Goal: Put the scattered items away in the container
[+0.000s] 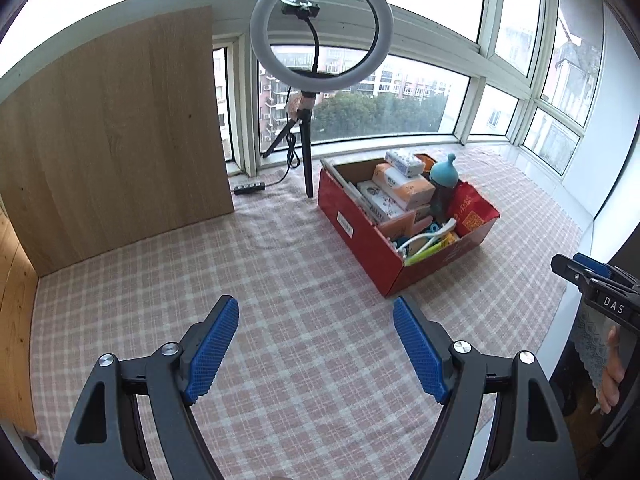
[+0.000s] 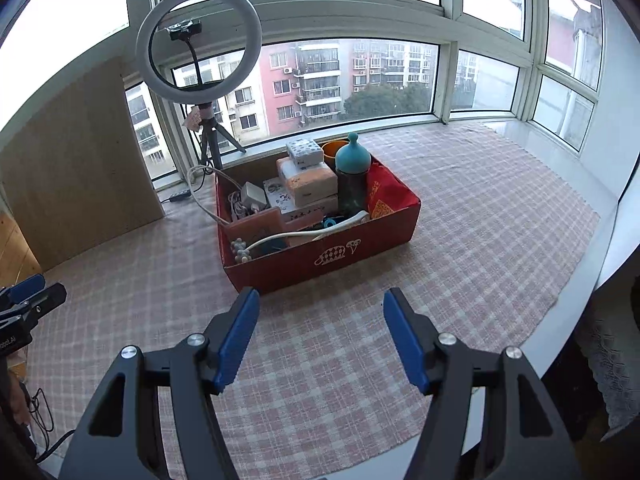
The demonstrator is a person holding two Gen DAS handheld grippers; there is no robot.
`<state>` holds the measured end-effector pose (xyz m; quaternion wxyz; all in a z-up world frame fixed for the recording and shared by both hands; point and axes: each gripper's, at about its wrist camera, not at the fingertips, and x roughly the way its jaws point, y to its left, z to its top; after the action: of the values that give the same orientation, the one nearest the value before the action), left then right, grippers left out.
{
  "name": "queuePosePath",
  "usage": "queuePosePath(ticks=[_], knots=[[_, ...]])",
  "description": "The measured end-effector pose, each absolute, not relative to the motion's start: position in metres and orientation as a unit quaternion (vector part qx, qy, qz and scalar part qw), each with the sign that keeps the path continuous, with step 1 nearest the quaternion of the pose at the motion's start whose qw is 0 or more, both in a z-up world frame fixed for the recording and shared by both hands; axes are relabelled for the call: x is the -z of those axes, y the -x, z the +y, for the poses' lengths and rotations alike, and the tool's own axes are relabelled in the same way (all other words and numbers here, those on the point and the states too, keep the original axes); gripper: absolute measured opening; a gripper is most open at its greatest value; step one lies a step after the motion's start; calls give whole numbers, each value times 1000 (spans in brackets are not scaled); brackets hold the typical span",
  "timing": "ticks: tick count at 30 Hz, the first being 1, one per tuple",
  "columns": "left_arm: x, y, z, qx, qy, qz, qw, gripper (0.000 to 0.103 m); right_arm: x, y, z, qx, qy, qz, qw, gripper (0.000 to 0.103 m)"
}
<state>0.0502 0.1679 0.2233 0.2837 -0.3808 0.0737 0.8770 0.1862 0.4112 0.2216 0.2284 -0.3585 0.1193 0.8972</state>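
Left tongs [image 1: 316, 344]: I hold them spread wide, nothing between the blue pads, low centre over the checked counter [image 1: 280, 280]. Right tongs [image 2: 320, 340]: likewise spread, nothing held. Red cardboard box [image 2: 320, 258]: mid-frame, packed with tissue packs [image 2: 308, 178], teal-capped bottle [image 2: 352, 172], white cable [image 2: 304, 234]. Ring light [image 2: 198, 40]: upper left.

box [image 1: 356, 224] print: unreadable | right hand-held gripper [image 1: 592, 280]: edge-cropped

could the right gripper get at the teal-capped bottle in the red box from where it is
Probably yes. The right gripper is open and empty, and only bare checked cloth lies between it and the red box. The bottle stands upright above its neighbours, though tissue packs crowd one side.
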Motion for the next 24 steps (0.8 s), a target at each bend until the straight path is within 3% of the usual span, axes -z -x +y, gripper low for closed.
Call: queuePosePath(ticks=[10, 24], knots=[[-248, -17, 226, -873, 370, 79, 308, 78, -254, -144, 446, -904, 342, 109, 230, 67], [-234, 8, 276, -858, 393, 95, 316, 78, -237, -103, 473, -889, 362, 106, 258, 67]])
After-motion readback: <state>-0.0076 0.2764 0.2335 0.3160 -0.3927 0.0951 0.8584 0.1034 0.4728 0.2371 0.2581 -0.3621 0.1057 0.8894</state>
